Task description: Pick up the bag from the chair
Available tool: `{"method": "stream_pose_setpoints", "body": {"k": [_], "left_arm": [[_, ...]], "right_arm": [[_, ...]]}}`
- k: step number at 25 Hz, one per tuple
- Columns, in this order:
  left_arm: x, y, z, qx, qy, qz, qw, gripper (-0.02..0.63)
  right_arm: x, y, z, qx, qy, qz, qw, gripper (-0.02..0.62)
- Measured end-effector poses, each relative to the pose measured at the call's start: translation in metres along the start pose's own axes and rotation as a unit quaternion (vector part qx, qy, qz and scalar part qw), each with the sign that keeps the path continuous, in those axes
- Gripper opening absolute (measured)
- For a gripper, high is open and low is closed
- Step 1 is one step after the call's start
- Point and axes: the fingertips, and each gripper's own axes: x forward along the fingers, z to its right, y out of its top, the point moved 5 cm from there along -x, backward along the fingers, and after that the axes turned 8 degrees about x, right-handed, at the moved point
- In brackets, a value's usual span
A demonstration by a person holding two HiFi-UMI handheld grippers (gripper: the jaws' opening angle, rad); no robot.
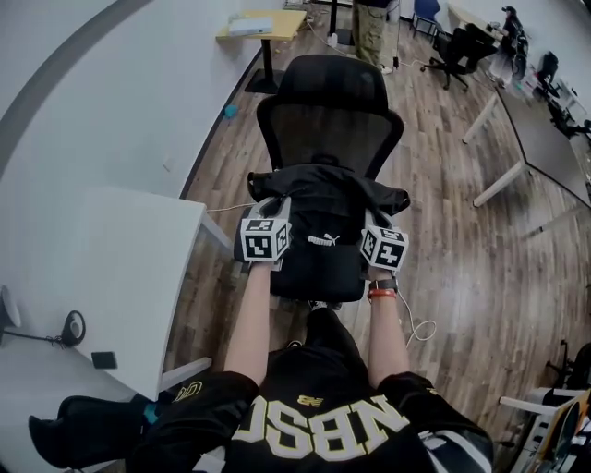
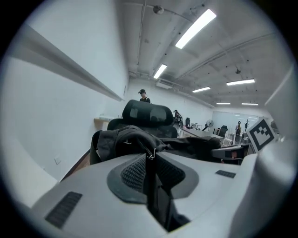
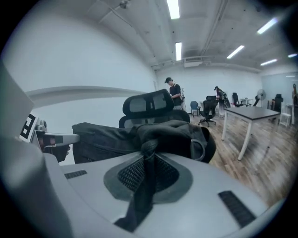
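Note:
A black bag [image 1: 325,226] with a white logo rests on the seat of a black mesh office chair [image 1: 331,118]. My left gripper [image 1: 271,211] is at the bag's left side, shut on a black strap of the bag [image 2: 153,186] that runs between its jaws. On the bag's right side, my right gripper [image 1: 373,224] is shut on another black strap [image 3: 144,186]. The bag [image 2: 139,142] fills the middle of the left gripper view, and the bag [image 3: 139,137] lies just past the jaws in the right gripper view, with the chair's headrest [image 3: 146,104] behind.
A white table [image 1: 102,277] stands close on the left, with a wall beyond it. A yellow desk [image 1: 263,26] is behind the chair. Grey desks [image 1: 540,139] and other chairs stand at the right on the wood floor. A person [image 3: 174,93] stands far back.

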Motion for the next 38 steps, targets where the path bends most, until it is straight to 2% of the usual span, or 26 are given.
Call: {"method": "stream_pose_setpoints", "body": {"k": [7,18,22,27,31,38], "left_arm": [[-0.044,0.078,0.005,0.034,0.005,0.1,0.9943,0.069],[-0.097,0.169,0.019,0.093,0.012,0.218,0.9714,0.069],[-0.108,0.18,0.025,0.1,0.015,0.235,0.9668,0.069],[-0.114,0.181,0.03,0.095,0.01,0.24,0.966,0.069],[-0.112,0.175,0.034,0.093,0.002,0.233,0.968,0.069],[-0.108,0.161,0.037,0.079,-0.002,0.227,0.9708,0.069]], "right_arm": [[-0.053,0.071,-0.03,-0.013,0.016,0.1,0.995,0.034],[-0.123,0.152,-0.066,-0.049,0.027,0.223,0.973,0.034],[-0.136,0.161,-0.069,-0.058,0.029,0.237,0.969,0.035],[-0.142,0.162,-0.072,-0.055,0.021,0.253,0.966,0.035],[-0.141,0.155,-0.067,-0.038,0.022,0.245,0.969,0.037],[-0.136,0.144,-0.06,-0.038,0.023,0.229,0.972,0.037]]}}
